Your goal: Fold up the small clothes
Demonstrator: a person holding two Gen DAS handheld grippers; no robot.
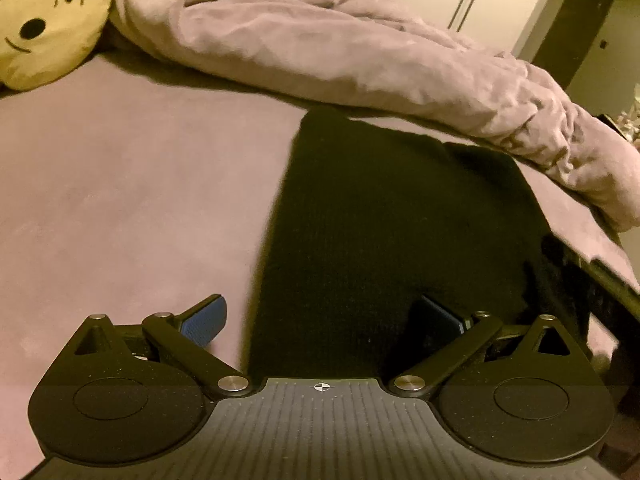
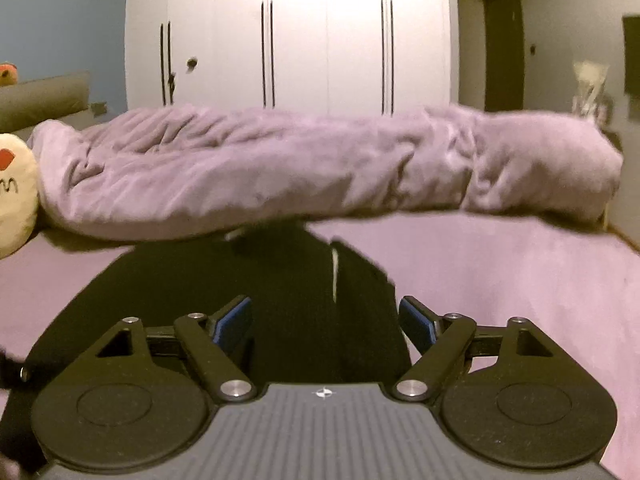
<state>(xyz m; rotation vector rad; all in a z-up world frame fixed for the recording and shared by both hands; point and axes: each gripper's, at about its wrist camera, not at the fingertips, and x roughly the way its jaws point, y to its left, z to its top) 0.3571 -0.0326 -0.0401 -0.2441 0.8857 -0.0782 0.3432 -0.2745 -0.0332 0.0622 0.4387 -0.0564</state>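
Garment: a black knitted garment [image 1: 384, 216] lies flat on the bed [image 1: 132, 184], spread over the mauve sheet, its far edge close to the bunched blanket.
Garment, right wrist view: the same black garment [image 2: 224, 292] shows a fold line with a pale strip running down it, right of its middle.
Left gripper: the left gripper [image 1: 322, 322] hangs above the near left edge of the garment, tilted down towards it.
Left jaws: they stand wide apart; one blue pad is over the bare sheet, the other over the black cloth, and nothing is gripped between them.
Right gripper: the right gripper [image 2: 326, 326] hangs over the near part of the garment, pointing more towards the room than the bed.
Right jaws: they stand wide, both blue pads clear of the cloth, with nothing held.
Blanket: a crumpled mauve blanket [image 2: 320, 164] lies in a long heap across the far side of the bed.
Cushion: a cream cushion [image 1: 48, 20] with a drawn face rests at the left end of the blanket.
Background: a white wardrobe [image 2: 296, 32] with dark handles stands behind the bed.
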